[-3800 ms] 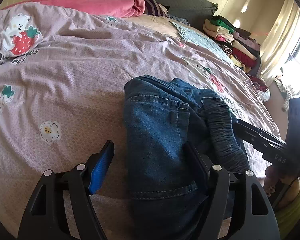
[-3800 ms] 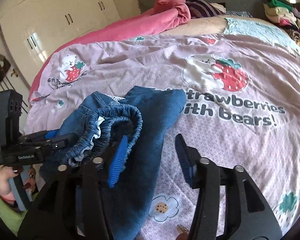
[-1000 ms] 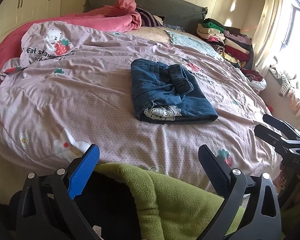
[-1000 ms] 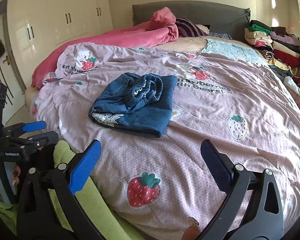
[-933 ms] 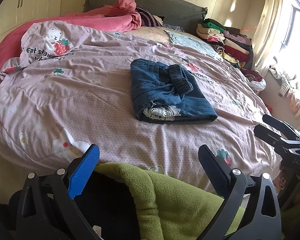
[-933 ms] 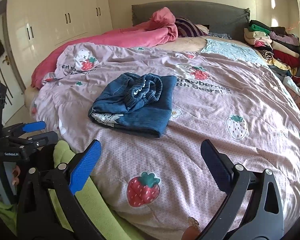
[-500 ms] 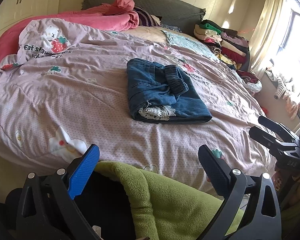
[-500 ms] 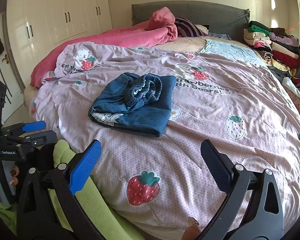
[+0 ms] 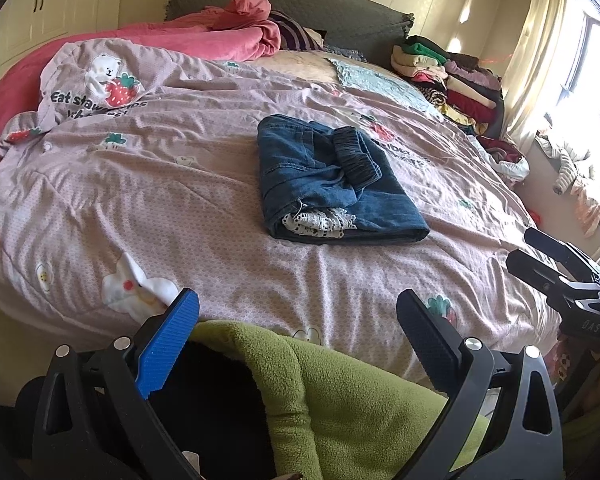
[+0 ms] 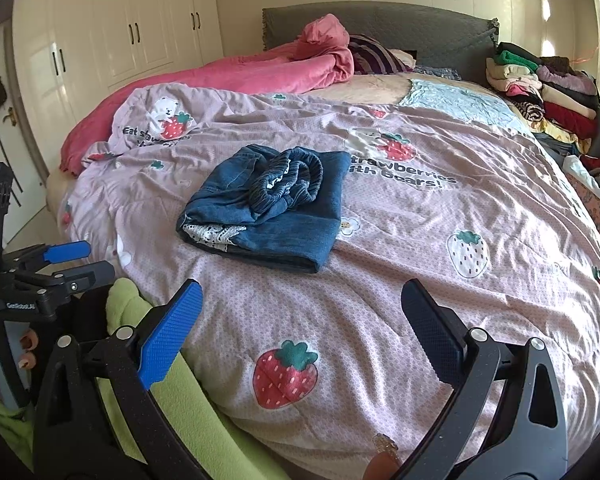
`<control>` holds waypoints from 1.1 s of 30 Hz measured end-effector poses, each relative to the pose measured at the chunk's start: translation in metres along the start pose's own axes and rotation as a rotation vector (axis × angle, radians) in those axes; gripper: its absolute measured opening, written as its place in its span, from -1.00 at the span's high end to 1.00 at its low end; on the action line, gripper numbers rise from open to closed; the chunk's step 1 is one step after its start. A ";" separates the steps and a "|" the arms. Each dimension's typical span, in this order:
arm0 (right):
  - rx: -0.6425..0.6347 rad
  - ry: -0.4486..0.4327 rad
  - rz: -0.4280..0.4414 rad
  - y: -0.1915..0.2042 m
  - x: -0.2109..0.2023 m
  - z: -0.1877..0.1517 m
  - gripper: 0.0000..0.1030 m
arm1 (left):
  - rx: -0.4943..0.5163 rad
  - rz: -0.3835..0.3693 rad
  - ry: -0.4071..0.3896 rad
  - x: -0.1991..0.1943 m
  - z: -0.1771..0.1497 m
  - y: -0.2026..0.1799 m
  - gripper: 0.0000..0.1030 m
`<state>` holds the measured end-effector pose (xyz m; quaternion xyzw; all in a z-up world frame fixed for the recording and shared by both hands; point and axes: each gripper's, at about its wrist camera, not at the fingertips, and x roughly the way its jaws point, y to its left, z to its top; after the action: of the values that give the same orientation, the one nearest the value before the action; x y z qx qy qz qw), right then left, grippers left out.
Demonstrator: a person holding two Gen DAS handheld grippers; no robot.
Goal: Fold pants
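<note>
Lying folded mid-bed on the strawberry quilt (image 10: 440, 240), the denim pants (image 10: 268, 208) sit at twelve o'clock of both tools; left gripper (image 9: 298, 328) and right gripper (image 10: 302, 320) hang spread wide, holding nothing, well apart from them.

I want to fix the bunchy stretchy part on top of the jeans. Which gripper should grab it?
Probably the right gripper. The bunched waistband sits on the right half of the folded jeans, nearer that side. The left gripper is equally open and empty, and both are pulled back from the bed.
</note>
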<state>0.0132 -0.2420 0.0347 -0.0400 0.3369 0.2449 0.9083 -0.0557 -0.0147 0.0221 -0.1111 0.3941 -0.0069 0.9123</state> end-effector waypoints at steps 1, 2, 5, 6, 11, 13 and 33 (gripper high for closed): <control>0.000 0.000 -0.001 0.000 0.000 0.000 -0.82 | 0.000 0.000 0.000 0.000 0.000 0.000 -0.91; -0.001 0.000 0.000 0.000 0.000 0.000 -0.82 | -0.002 0.004 0.001 0.000 0.000 0.000 -0.91; -0.001 0.000 -0.001 0.001 0.000 0.000 -0.82 | -0.005 0.010 0.001 0.001 -0.002 0.002 -0.91; 0.000 0.000 0.000 0.000 -0.001 0.000 -0.82 | -0.005 0.012 0.001 0.001 -0.002 0.003 -0.91; -0.001 0.000 -0.001 0.001 0.000 0.000 -0.82 | -0.003 0.018 0.005 0.002 -0.002 0.004 -0.91; 0.000 0.001 -0.001 0.001 0.000 0.000 -0.82 | -0.004 0.018 0.007 0.002 -0.002 0.004 -0.91; 0.006 0.007 -0.014 -0.011 -0.002 -0.003 -0.82 | 0.006 0.068 0.021 0.005 0.000 0.006 -0.92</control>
<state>0.0153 -0.2533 0.0332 -0.0403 0.3407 0.2375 0.9088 -0.0525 -0.0096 0.0170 -0.0946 0.4073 0.0216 0.9081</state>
